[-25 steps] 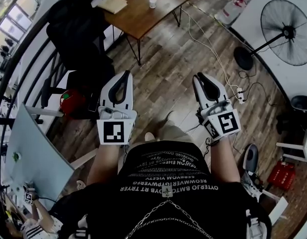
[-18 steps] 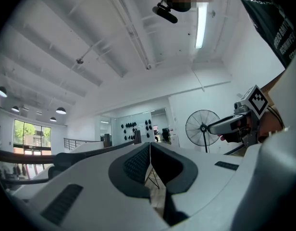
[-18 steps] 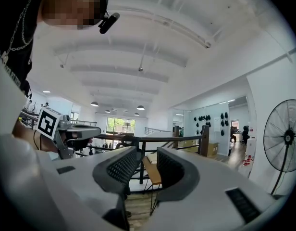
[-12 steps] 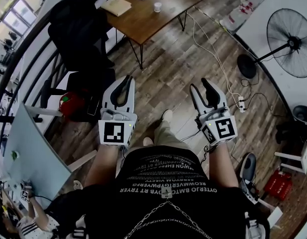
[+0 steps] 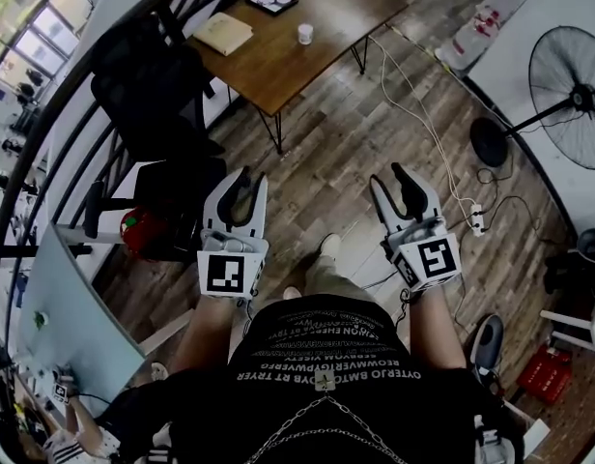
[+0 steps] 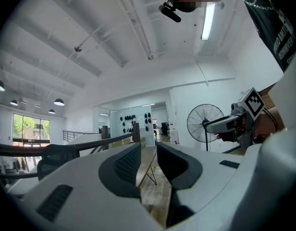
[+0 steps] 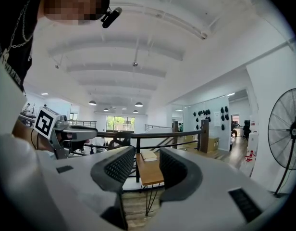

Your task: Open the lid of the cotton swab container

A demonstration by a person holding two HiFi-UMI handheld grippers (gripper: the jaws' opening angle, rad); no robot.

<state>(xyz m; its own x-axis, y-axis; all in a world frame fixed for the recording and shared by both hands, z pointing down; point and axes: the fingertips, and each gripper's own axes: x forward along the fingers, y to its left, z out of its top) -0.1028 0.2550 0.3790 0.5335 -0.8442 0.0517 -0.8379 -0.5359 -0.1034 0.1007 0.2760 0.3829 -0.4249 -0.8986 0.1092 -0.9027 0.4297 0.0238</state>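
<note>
Both tools have come forward over the wooden floor (image 5: 346, 153) since a second ago, and the worktop (image 5: 278, 66) now sits lower and closer in the head view, though both tools are well short of it. My left tool (image 5: 245, 180) had its jaws together in the earlier frames; they have just been opening and now stand a little apart, with nothing between them but a view of the floor and the worktop's edge beyond. My right tool (image 5: 390, 177) has also just been opening. Its jaws stand wider than the left's and are likewise empty, framing the worktop and the book (image 5: 223, 33) on it in the right gripper view. Both tools point roughly level, side by side and apart from each other. A small white container (image 5: 304, 33), which I take for the cotton swab container, stands upright near the middle of the worktop, untouched by either tool. It is too small for me to tell how its lid sits. The book lies toward the worktop's left edge, and a dark framed tablet (image 5: 270, 0) lies near the far left corner. A black chair (image 5: 148, 75) stands left of the worktop and a standing fan (image 5: 568, 66) is off to the right.
</note>
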